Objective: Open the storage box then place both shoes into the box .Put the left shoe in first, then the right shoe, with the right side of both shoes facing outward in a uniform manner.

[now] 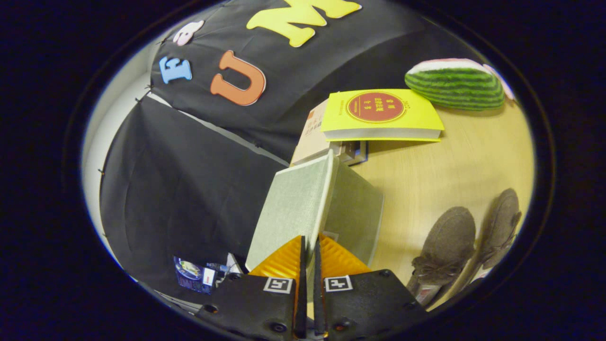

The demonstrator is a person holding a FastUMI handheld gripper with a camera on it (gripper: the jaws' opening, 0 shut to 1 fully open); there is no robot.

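Clamping the lid (293, 208) of the storage box (352, 213), the gripper (307, 248) has its two fingers drawn nearly together, one on each face of the pale green panel's near edge, so both press on it. That lid stands raised on edge, its long axis running away from the fingers toward the books, its broad textured face turned toward the booth's dark wall. Just beyond it on the other side sits the box body, pale green too, resting on the wooden table (450, 166) close to the table's edge by the wall.

Two grey-brown shoes lie side by side near the table's edge on the far side of the box from the wall, well apart from the box. The nearer shoe (445, 246) and the farther shoe (502, 222) lie parallel, with their rounded toes pointing away from the gripper and their bow-trimmed openings toward it.

Past the lid's far end, a yellow book (381, 116) lies atop another book (315, 137). A watermelon-striped cushion (454, 85) rests by the table's far edge, beyond the books.
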